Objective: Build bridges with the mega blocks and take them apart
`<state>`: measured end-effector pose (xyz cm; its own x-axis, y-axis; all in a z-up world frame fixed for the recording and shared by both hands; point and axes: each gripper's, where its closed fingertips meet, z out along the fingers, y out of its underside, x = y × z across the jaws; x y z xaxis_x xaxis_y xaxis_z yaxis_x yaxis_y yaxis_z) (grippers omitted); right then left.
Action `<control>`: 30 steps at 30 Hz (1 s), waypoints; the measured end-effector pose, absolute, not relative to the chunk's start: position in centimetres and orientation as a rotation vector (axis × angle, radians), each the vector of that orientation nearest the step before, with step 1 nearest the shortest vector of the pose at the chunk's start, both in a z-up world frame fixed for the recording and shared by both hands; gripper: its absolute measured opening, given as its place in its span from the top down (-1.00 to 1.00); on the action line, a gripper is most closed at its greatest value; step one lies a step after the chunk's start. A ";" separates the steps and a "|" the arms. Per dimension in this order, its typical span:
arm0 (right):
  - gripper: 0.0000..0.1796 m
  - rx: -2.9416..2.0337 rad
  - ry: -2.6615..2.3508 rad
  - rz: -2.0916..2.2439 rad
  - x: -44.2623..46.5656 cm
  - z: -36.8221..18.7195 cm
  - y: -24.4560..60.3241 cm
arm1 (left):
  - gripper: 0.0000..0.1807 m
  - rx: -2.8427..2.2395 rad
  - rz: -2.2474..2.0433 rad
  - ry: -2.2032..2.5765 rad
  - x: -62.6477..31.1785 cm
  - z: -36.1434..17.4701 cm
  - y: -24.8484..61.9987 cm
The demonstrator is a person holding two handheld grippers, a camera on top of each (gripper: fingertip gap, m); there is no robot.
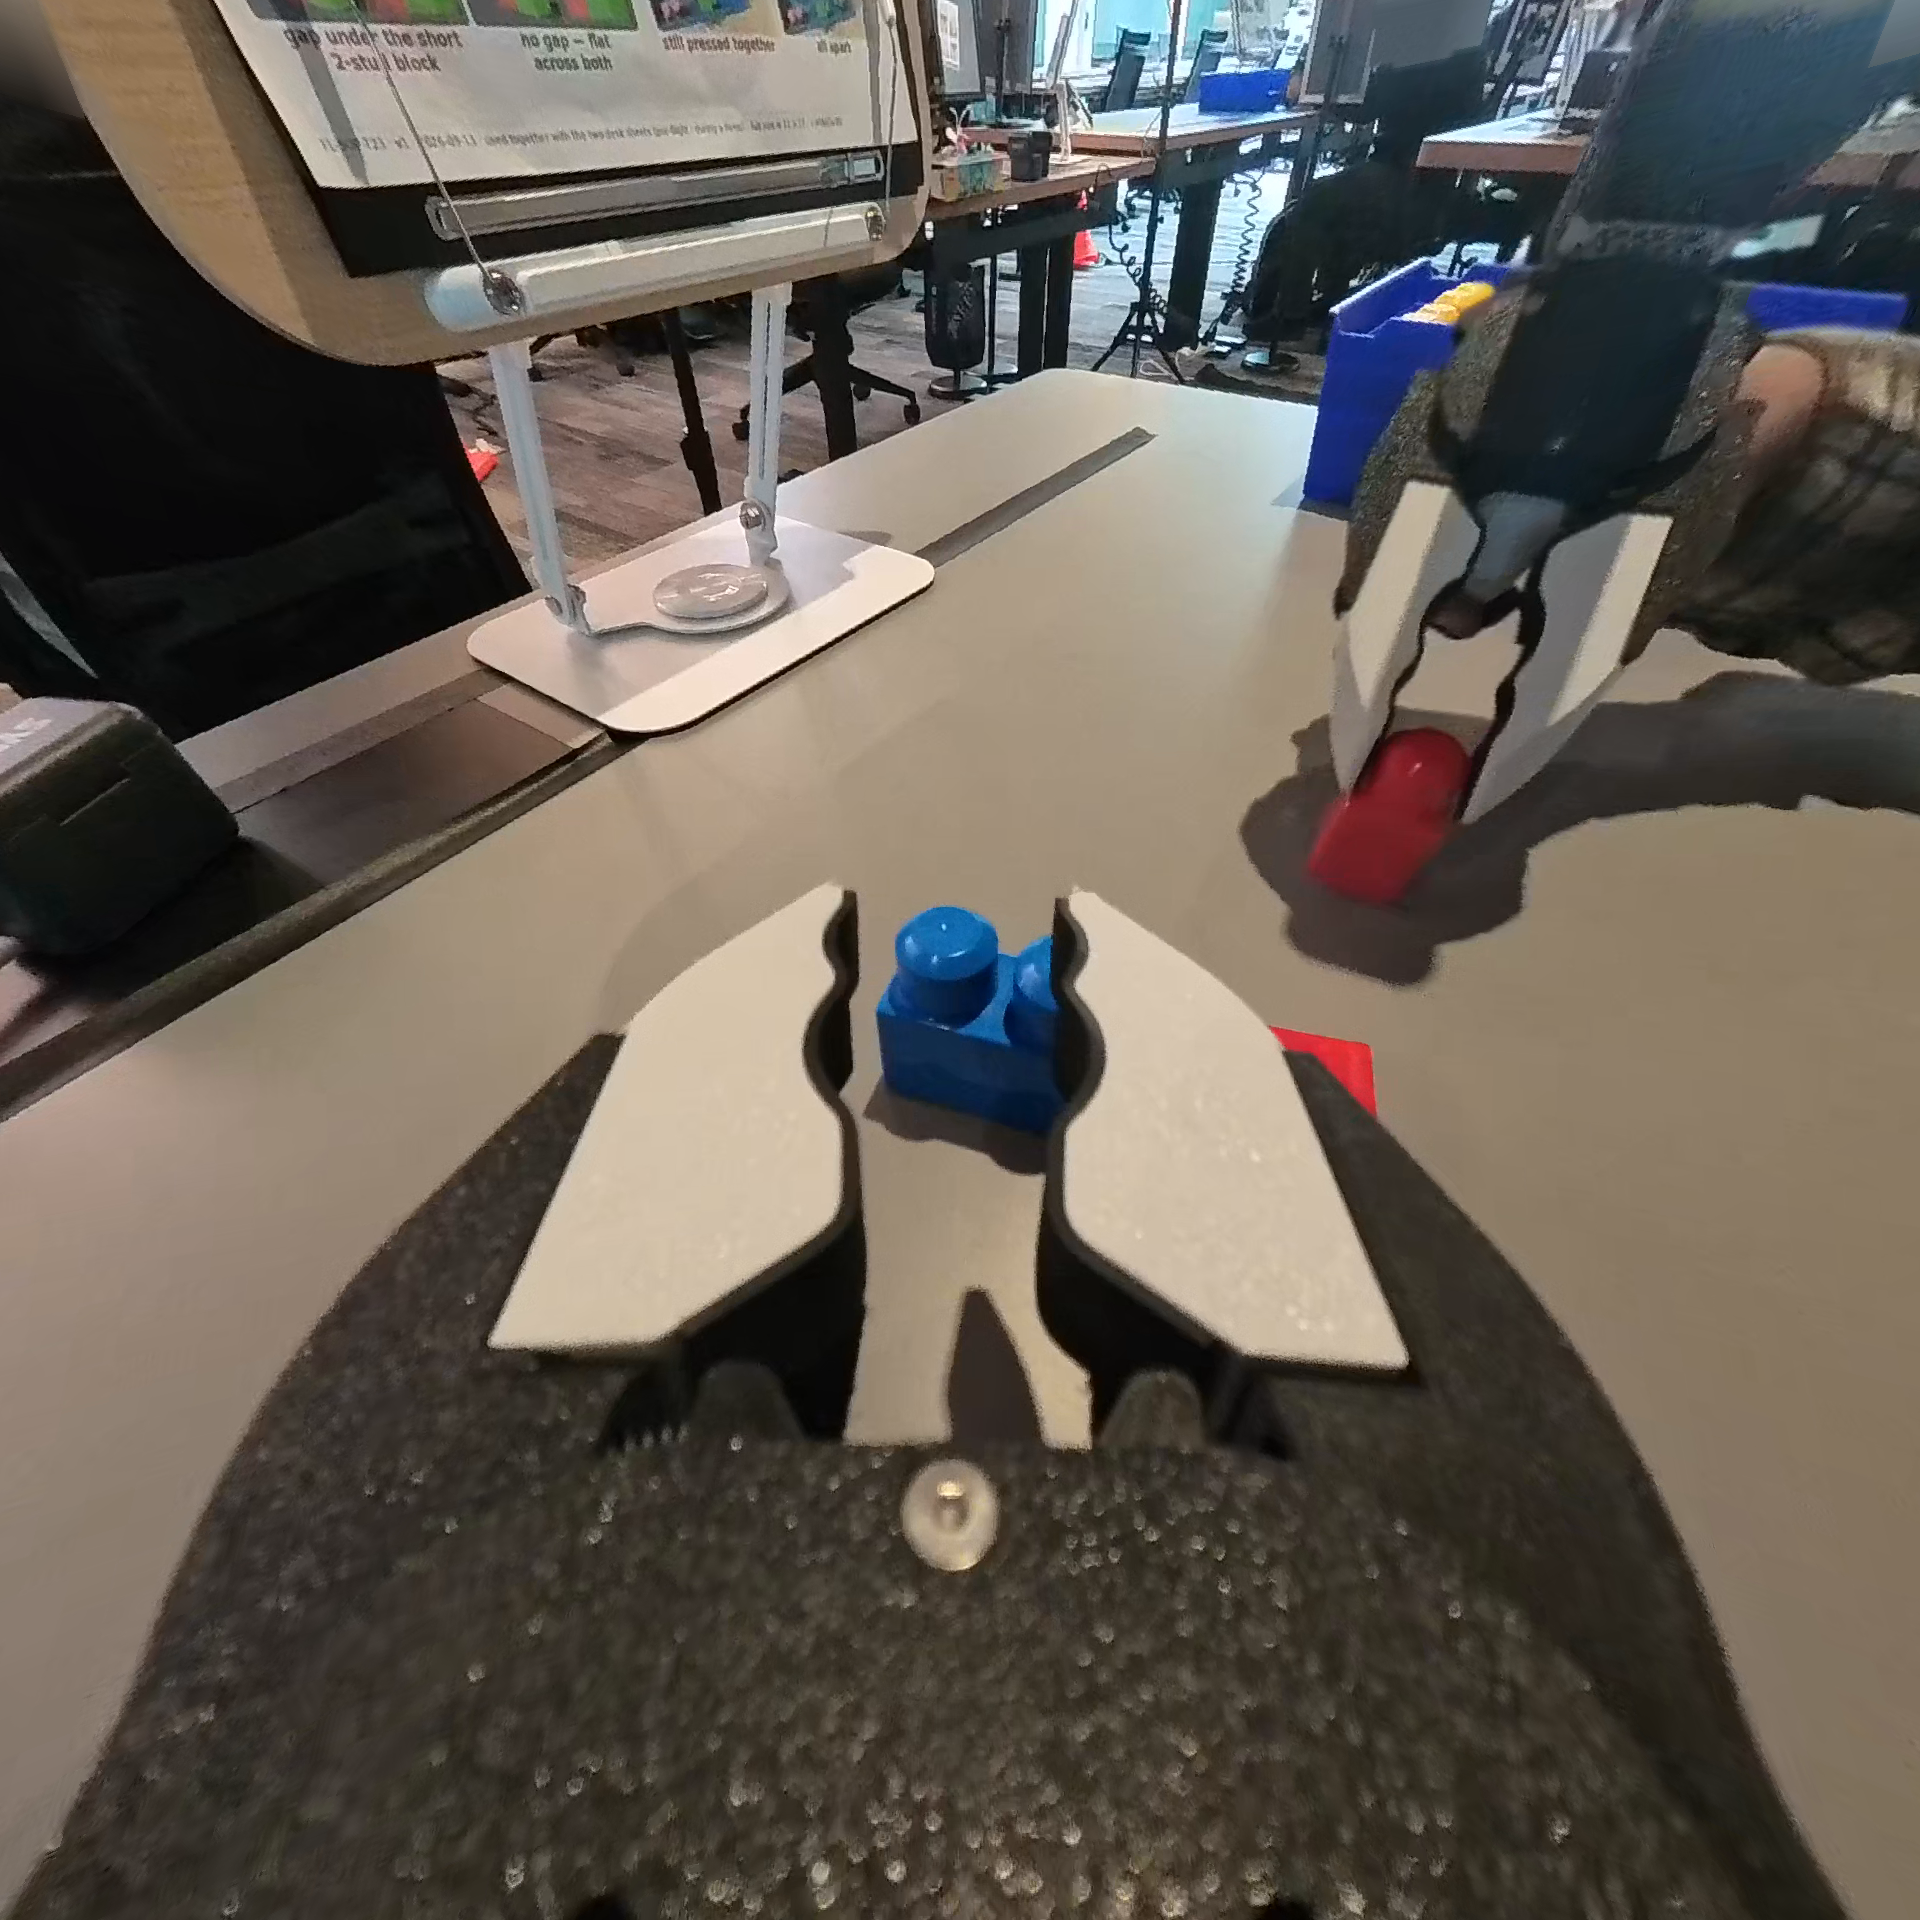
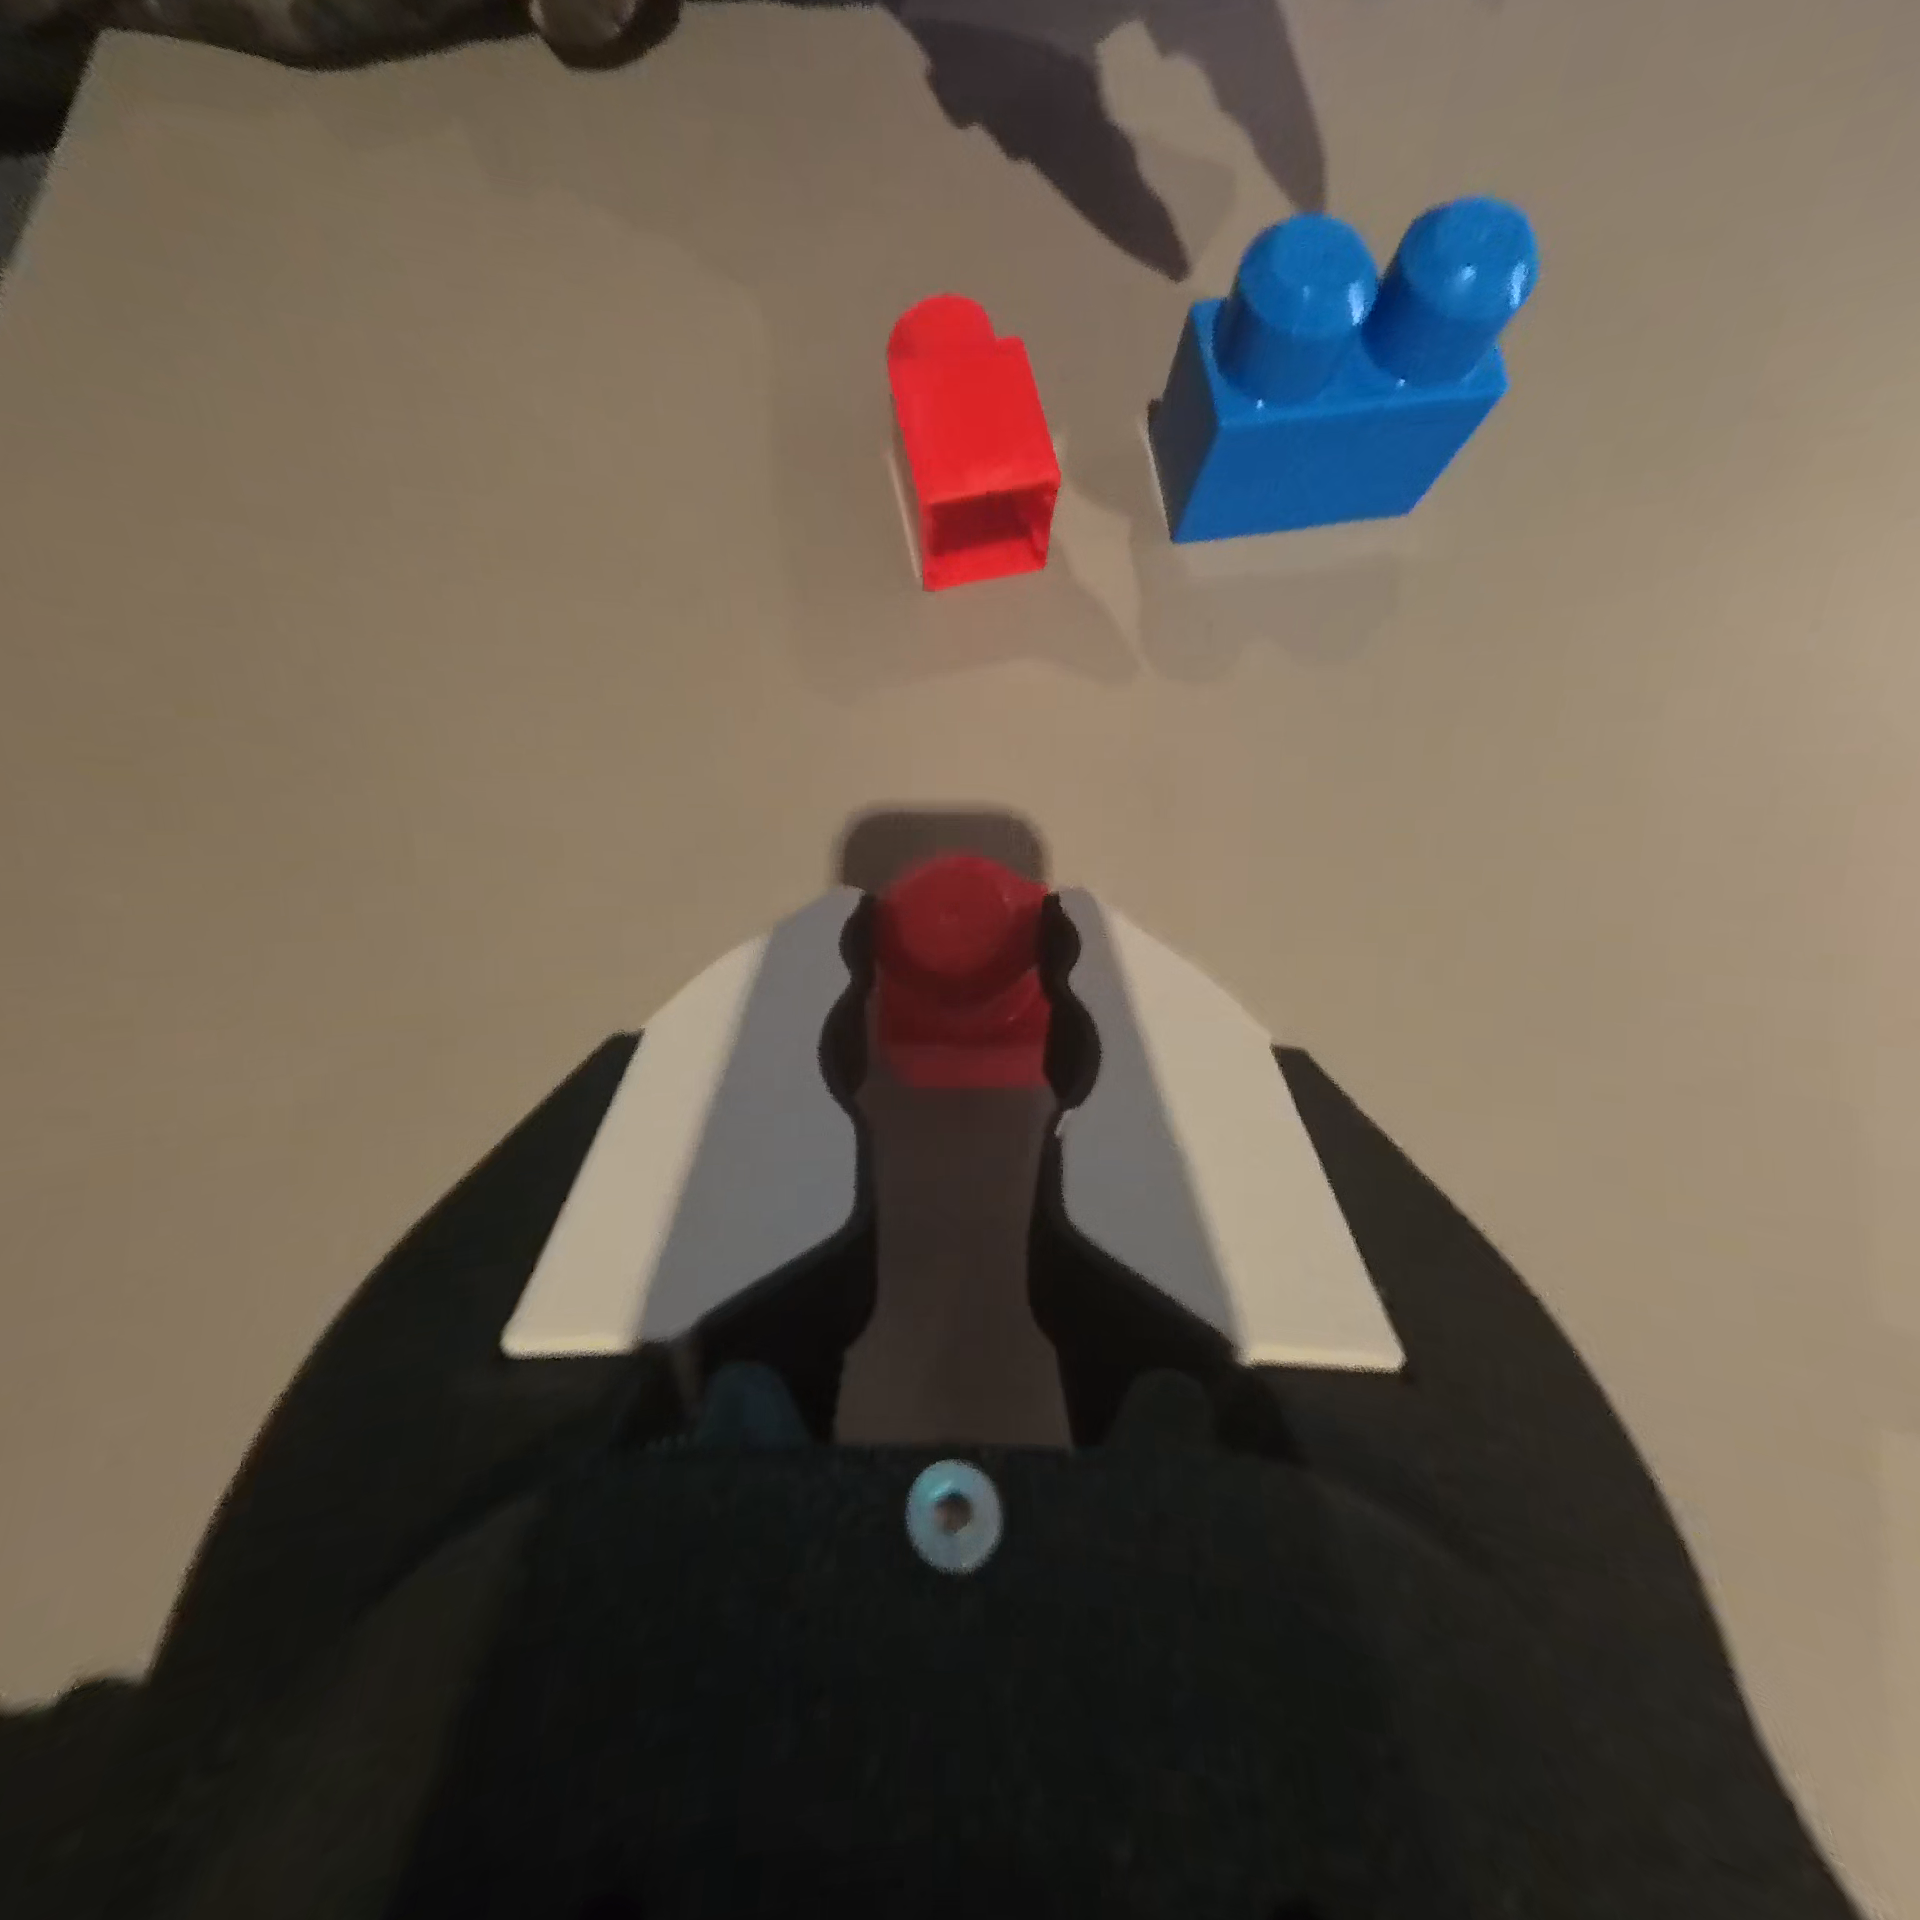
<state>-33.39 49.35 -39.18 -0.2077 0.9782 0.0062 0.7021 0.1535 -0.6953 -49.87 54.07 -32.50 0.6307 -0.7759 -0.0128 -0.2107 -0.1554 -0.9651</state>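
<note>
Right gripper (image 2: 956, 987) pinching a single-stud red block (image 2: 954, 997) by its sides, stud pointing forward along the fingers, at or just above the desk (image 2: 364, 623); contact with the surface hard to judge through the blur. Straight ahead, apart from it, a second red block (image 2: 971, 447) on its side, open base facing back toward the gripper, long axis roughly in line with the fingers. To the right of that, close beside it but not touching, the two-stud blue block (image 2: 1340, 384), upright.

Left gripper (image 1: 956, 997) spread, straddling the blue block (image 1: 966, 1023) without visible contact, long axis of the block running slantwise across the gap. Clearly the nearer gripper to the blue block, then. Probably still gathering pieces: nothing joined yet.
</note>
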 end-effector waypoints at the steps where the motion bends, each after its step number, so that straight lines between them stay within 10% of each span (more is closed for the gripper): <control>1: 0.67 -1.591 -1.957 0.823 -33.6 -39.1 49.4 | 0.61 -1.694 -0.608 0.816 -49.9 -32.5 54.1; 13: 0.37 -1.561 -1.872 0.853 -34.2 -37.6 50.1 | 0.61 -1.686 -0.606 0.805 -50.2 -32.1 54.1; 30: 0.55 -1.352 -2.442 0.350 -45.6 -37.8 44.9 | 0.61 -1.690 -0.581 0.665 -53.2 -31.4 55.1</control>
<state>-45.64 44.87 -37.78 -0.4970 0.8522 0.1639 0.7719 0.5204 -0.3652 -53.23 55.13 -31.45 0.7151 -0.6984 0.0298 -0.1237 -0.1683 -0.9780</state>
